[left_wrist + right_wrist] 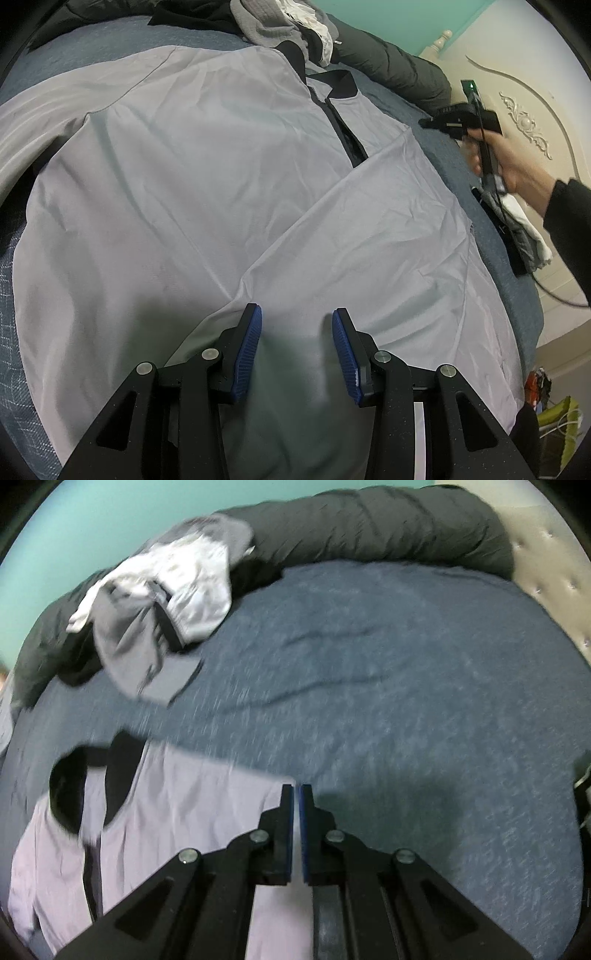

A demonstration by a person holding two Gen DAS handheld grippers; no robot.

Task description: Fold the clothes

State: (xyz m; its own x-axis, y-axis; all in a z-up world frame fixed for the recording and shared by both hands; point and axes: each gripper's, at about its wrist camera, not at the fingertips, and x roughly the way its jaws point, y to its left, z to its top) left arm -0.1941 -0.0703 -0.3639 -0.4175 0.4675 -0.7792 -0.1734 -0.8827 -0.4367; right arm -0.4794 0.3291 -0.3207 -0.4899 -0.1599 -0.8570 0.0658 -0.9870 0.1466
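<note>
Fingers of left gripper [297, 354] stand part open over the shirt's hem, nothing pinched; right gripper [296, 830] has its pads together, empty, at the shirt's right edge. Lilac shirt [192, 192] lies spread on the bed [388, 701] — one side panel folded inward. Left sleeve, lengthwise folds, and the pile [166, 590] at the bed's far edge remain.

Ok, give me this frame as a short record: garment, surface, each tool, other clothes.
garment: pale lilac shirt, dark collar, spread flat, right sleeve folded over the front
surface: blue bedspread
left tool: open above the hem, nothing between the pads
right tool: shut, empty, at the shirt's edge
other clothes: grey and white heap near the dark duvet
</note>
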